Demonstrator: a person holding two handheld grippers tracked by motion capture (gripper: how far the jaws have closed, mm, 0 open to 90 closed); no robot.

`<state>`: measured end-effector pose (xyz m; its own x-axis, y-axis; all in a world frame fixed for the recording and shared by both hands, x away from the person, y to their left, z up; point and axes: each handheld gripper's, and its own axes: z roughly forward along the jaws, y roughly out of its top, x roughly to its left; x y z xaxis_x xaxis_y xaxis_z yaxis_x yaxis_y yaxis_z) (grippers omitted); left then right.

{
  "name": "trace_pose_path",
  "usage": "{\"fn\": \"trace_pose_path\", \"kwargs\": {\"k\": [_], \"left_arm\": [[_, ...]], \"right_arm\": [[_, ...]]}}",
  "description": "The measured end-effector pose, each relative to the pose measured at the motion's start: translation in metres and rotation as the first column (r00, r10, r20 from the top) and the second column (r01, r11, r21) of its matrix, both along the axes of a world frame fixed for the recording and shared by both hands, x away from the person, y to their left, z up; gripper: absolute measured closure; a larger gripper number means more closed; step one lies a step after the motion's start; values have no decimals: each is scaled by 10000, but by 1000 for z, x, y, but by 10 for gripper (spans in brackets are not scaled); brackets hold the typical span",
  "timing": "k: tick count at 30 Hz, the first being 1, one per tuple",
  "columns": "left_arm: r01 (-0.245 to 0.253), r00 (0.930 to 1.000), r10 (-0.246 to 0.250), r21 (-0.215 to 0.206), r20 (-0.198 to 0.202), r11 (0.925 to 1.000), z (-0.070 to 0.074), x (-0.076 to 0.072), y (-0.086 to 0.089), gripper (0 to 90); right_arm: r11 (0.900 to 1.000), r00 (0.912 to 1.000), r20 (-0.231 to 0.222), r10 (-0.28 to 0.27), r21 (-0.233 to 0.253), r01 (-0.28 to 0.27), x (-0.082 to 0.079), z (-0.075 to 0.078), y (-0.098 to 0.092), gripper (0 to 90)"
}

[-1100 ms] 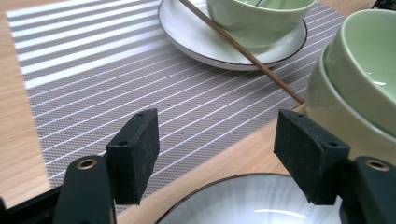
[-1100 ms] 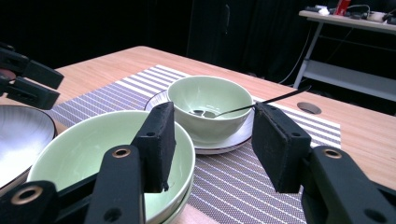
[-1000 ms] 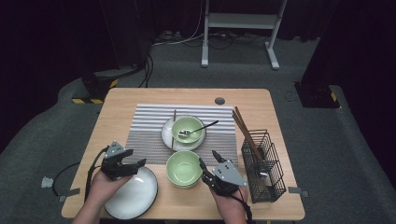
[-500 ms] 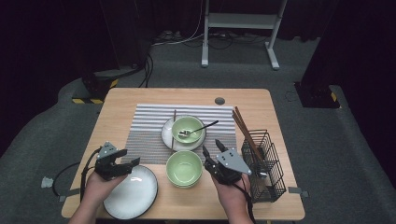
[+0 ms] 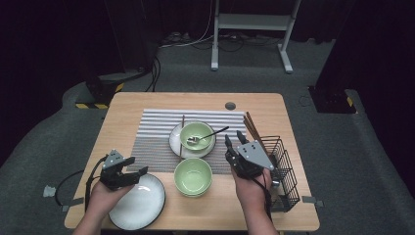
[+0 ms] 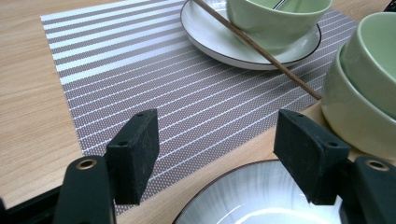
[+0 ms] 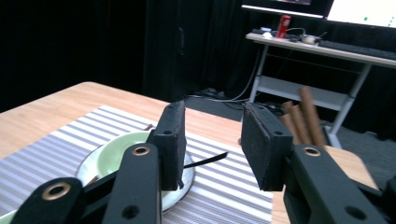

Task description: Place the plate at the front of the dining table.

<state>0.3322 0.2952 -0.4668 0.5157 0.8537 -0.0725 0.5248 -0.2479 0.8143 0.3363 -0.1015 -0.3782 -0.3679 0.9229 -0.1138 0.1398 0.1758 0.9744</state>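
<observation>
Our left gripper at lower left, jaws wide over the white plate rim, empty, stacked green bowls at centre, our right gripper right of them, jaws narrowly parted, empty.

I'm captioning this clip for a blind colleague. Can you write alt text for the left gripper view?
The left gripper, jaws wide apart and holding nothing, hovers over the far rim of a white plate on a wooden table. Beyond lie a striped placemat, stacked green bowls at right, and a chopstick resting on a second plate under another green bowl.
</observation>
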Motion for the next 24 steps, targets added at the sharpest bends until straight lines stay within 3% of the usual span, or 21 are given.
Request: {"fn": "trace_pose_path", "kwargs": {"k": [10,24], "left_arm": [[36,10000,-37,89,31,10000,0,-1,-1,326],[-1,10000,1,43,-92,10000,-2,1,1,328]], "right_arm": [[9953,9967,-141,-803,-545,794,21,10,-5,664],[9848,9858,-383,-1633,-666,1605,45,17,-16,726]]}}
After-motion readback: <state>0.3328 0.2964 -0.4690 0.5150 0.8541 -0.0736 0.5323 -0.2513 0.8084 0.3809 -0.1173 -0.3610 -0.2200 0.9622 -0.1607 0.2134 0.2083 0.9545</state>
